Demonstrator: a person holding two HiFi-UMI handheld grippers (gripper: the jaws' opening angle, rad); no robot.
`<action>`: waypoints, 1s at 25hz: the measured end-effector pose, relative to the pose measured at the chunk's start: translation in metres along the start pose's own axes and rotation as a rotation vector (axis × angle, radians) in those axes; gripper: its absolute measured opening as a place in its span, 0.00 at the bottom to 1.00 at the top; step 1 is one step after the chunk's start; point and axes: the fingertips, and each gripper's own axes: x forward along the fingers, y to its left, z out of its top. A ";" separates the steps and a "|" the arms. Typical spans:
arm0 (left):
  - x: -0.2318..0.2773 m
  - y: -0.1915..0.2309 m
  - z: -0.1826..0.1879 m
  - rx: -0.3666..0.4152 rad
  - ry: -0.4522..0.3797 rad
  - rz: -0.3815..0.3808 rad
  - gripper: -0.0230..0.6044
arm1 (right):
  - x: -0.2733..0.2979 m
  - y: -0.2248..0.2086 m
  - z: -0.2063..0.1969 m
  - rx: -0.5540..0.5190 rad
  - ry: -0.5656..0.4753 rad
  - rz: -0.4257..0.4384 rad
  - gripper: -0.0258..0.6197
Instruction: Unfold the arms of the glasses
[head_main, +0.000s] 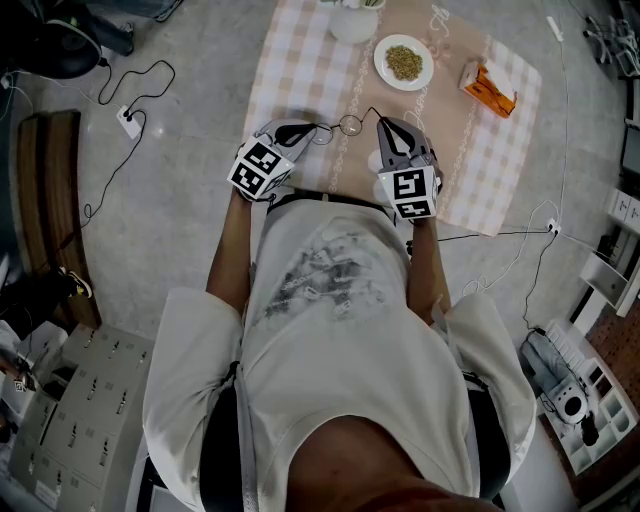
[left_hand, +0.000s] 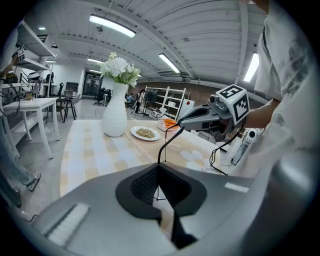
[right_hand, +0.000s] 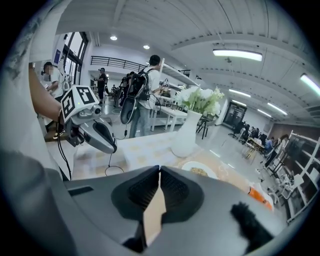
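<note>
Thin wire-framed glasses (head_main: 347, 124) hang in the air between my two grippers, over the near edge of the checked tablecloth (head_main: 290, 60). My left gripper (head_main: 300, 133) is shut on the frame by one lens. In the left gripper view the wire enters its jaws (left_hand: 159, 167), and a dark arm (left_hand: 167, 142) curves up from there to the tip of my right gripper (left_hand: 184, 123). My right gripper (head_main: 385, 128) is shut on that arm's end. In the right gripper view its pads (right_hand: 159, 171) meet, and a round lens rim (right_hand: 113, 170) dangles under the left gripper (right_hand: 111, 148).
On the table stand a white vase of flowers (left_hand: 115, 117), a plate of grains (head_main: 403, 61) and an orange packet (head_main: 488, 88). A power strip (head_main: 128, 122) and cables lie on the floor at left. Several people stand by tables in the background (right_hand: 145, 90).
</note>
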 end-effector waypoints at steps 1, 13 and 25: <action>0.000 0.000 0.000 -0.001 -0.002 0.000 0.05 | 0.000 -0.001 0.000 0.001 0.000 -0.002 0.07; 0.000 0.000 -0.001 -0.006 -0.008 -0.003 0.05 | 0.000 -0.003 -0.002 0.015 -0.002 -0.016 0.08; 0.000 0.002 -0.001 -0.018 -0.010 -0.005 0.05 | 0.002 -0.004 -0.001 0.001 0.014 -0.011 0.08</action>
